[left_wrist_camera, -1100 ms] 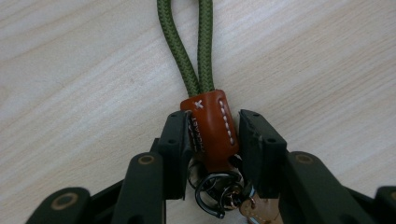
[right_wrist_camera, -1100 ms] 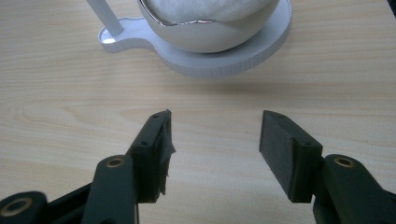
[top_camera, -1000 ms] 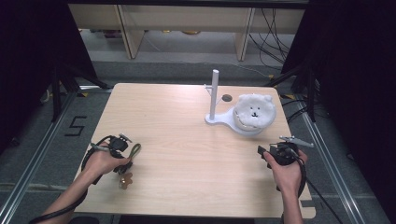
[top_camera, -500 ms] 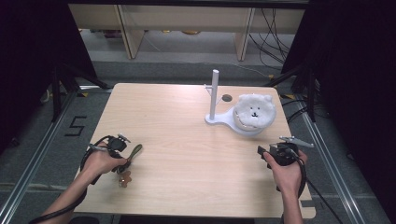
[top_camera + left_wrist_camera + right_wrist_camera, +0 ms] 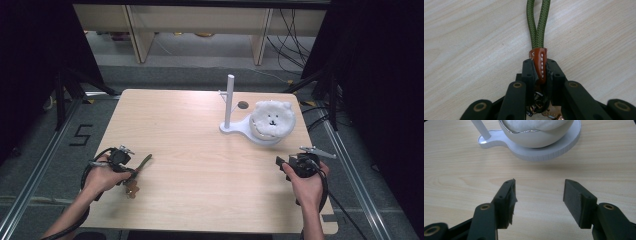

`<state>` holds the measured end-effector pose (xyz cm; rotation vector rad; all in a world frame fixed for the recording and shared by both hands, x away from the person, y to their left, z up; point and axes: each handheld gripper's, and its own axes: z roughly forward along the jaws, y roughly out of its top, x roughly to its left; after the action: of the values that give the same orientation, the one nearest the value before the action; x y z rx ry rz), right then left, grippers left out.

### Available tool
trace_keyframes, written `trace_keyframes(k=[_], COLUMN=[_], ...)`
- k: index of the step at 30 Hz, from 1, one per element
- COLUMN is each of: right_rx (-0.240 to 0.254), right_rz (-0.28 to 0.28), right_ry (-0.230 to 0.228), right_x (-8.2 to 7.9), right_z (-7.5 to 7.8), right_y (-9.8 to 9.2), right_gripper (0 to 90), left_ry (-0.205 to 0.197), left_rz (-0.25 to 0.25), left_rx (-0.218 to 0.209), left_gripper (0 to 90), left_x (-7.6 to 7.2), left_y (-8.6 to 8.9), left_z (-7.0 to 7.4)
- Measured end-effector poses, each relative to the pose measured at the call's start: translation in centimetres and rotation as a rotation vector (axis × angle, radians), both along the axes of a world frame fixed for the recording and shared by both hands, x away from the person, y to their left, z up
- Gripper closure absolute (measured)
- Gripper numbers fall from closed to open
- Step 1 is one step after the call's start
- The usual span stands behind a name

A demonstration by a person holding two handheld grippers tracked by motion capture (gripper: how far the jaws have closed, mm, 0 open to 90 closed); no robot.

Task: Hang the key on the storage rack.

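A keychain lies at the table's front left: an olive green cord loop [image 5: 538, 22] joined by a brown leather tab [image 5: 540, 63], with metal rings and a small brown charm [image 5: 131, 189] behind. My left gripper [image 5: 540, 71] is shut on the leather tab, low over the wood, and the cord [image 5: 144, 163] points away from it. My right gripper [image 5: 539, 195] stands open above bare table at the front right, nothing between its jaws. Just beyond it sits a white stand [image 5: 549, 152] with a bowl holding a fluffy white bear-faced plush [image 5: 271, 119] and an upright post [image 5: 229, 97].
A small round hole [image 5: 243, 105] is in the tabletop behind the stand. The light wooden table [image 5: 200, 165] has wide bare room in its middle. Shelving and cables lie on the floor beyond the far edge. Metal rails run along both sides.
My left hand has shifted slightly with the keychain, whose cord now lies a bit more stretched toward the right. The right gripper has stayed still.
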<state>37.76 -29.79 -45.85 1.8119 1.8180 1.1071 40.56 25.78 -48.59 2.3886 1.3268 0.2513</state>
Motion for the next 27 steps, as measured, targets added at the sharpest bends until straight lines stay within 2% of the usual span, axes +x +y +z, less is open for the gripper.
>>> trace_keyframes(k=[4,5,8,9,10,11,12,14,16,17,18,19,20,22,23,25,26,27], right_rx=[0.003,-0.025,-0.019,-0.018,-0.020,-0.021,-0.034,-0.036,-0.025,-0.030,-0.047,-0.032,-0.051,-0.045,-0.026,-0.042,-0.048,-0.041], right_rz=[0.004,0.026,0.029,0.027,0.026,0.026,0.014,0.020,0.024,0.017,0.015,0.020,0.021,0.018,0.024,0.023,0.015,0.014], right_ry=[-0.007,-0.023,-0.023,-0.022,-0.022,-0.023,-0.014,-0.036,-0.029,-0.031,-0.041,-0.040,-0.047,-0.052,-0.044,-0.051,-0.037,-0.031], right_x=[0.0,0.1,0.1,0.1,0.1,0.1,0.0,0.1,0.0,0.0,0.0,0.0,0.0,0.0,-0.1,0.0,-0.1,-0.2], right_z=[-0.1,-0.2,-0.2,-0.2,-0.2,-0.2,-0.1,-0.3,-0.2,-0.2,-0.3,-0.3,-0.3,-0.4,-0.3,-0.5,-0.4,-0.3], right_y=[-0.1,-0.4,-0.4,-0.4,-0.4,-0.4,-0.4,-0.4,-0.5,-0.5,-0.6,-0.6,-0.6,-0.6,-0.6,-0.6,-0.6,-0.5], right_gripper=[44.2,44.2,44.1,44.0,43.9,43.9,43.9,43.9,43.9,43.9,43.9,44.0,44.2,44.2,44.3,44.3,44.3,44.3], left_ry=[-0.007,-0.015,-0.025,-0.038,-0.067,-0.064,-0.080,-0.093,-0.116,-0.120,-0.107,-0.116,-0.129,-0.141,-0.148,-0.171,-0.193,-0.197], left_rz=[0.002,0.000,0.003,0.000,0.003,0.000,-0.006,-0.014,-0.017,-0.023,-0.033,-0.034,-0.030,-0.023,-0.017,-0.011,-0.005,-0.011], left_rx=[-0.009,-0.009,-0.031,-0.038,-0.059,-0.066,-0.077,-0.100,-0.116,-0.125,-0.131,-0.134,-0.137,-0.144,-0.153,-0.167,-0.178,-0.183], left_gripper=[79.3,79.3,79.3,79.3,79.3,79.2,79.2,79.2,79.2,79.2,79.2,79.2,79.1,79.2,79.2,79.2,79.2,79.2], left_x=[-0.1,-0.2,-0.3,-0.4,-0.6,-0.7,-0.8,-0.9,-1.1,-1.1,-1.2,-1.2,-1.2,-1.3,-1.3,-1.4,-1.4,-1.4], left_y=[0.1,0.1,0.1,0.1,0.0,0.0,0.0,0.0,0.0,0.0,0.1,0.1,0.1,0.0,0.0,-0.1,-0.1,-0.1], left_z=[0.1,0.2,0.4,0.5,0.7,0.8,0.9,1.1,1.0,1.0,1.1,1.0,1.0,1.0,1.0,1.1,1.2,1.3])
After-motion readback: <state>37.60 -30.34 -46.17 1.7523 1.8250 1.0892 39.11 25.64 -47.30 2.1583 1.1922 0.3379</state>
